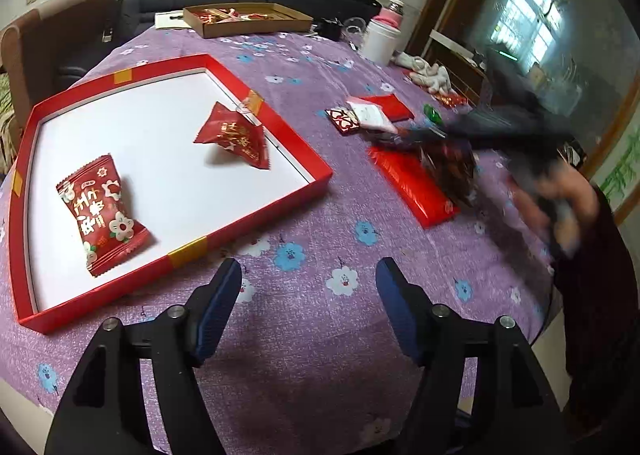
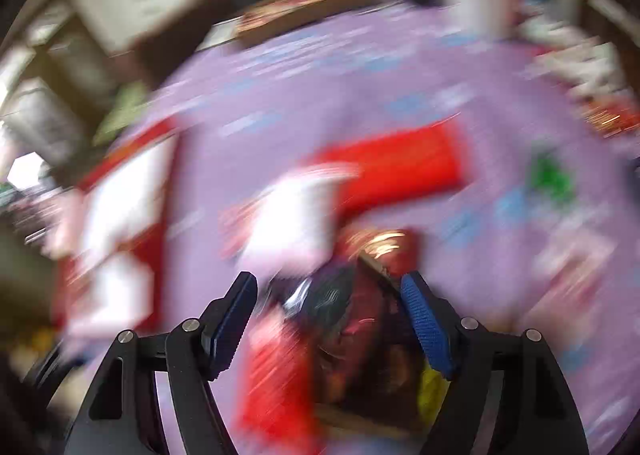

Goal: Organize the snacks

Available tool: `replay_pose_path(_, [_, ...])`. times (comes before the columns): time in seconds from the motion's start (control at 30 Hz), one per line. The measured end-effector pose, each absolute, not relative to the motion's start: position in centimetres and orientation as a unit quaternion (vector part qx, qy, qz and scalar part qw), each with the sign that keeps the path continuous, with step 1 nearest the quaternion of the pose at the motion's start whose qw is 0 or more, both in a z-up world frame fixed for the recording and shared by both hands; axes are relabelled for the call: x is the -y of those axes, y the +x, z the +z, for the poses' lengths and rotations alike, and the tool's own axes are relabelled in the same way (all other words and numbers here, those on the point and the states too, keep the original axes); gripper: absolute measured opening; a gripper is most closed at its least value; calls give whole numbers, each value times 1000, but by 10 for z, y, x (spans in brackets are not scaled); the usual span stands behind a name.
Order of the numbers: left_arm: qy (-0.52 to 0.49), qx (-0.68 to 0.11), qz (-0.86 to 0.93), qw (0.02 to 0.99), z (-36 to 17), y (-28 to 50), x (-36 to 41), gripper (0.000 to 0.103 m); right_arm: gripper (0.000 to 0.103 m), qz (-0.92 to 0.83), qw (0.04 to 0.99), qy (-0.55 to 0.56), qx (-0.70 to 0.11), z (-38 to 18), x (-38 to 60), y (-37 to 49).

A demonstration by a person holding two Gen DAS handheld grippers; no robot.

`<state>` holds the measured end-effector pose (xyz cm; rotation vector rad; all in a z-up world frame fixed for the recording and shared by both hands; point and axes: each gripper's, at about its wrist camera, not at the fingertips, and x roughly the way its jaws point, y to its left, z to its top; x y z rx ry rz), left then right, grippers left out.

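A red box lid with a white floor point(image 1: 256, 197) lies on the purple flowered cloth. Two red snack packets lie inside it, one at the front left point(image 1: 102, 213) and one near the far edge point(image 1: 234, 137). My left gripper point(image 1: 308, 287) is open and empty above the cloth in front of the lid. My right gripper point(image 2: 328, 295) shows as a blurred dark shape point(image 1: 432, 143) at the right, jaws apart, with a dark clear-wrapped snack bag point(image 2: 360, 343) between them, over a flat red packet point(image 1: 412, 185). The right wrist view is heavily blurred.
More packets lie past the red one: a small patterned red box point(image 1: 344, 120), a white packet point(image 1: 370, 115) and a red packet point(image 1: 390, 106). A brown cardboard tray point(image 1: 248, 19), a white canister point(image 1: 380, 37) and a green object point(image 1: 431, 113) stand farther back.
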<state>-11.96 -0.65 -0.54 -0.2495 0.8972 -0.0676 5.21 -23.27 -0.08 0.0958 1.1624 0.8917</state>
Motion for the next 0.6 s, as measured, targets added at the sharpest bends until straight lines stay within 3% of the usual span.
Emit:
replay_pose_path(0.13, [-123,-433,-46,892,-6,-121,11,69,75,422,743,89,-513,13,279,19])
replay_pose_path(0.3, [-113,-437,-66,890,-7,-124,26,69,79,313,802,106,-498,10,333,35])
replay_pose_path(0.6, [-113,-434,-67,891,1,-139,35,69,78,279,824,76,-487,9,246,94])
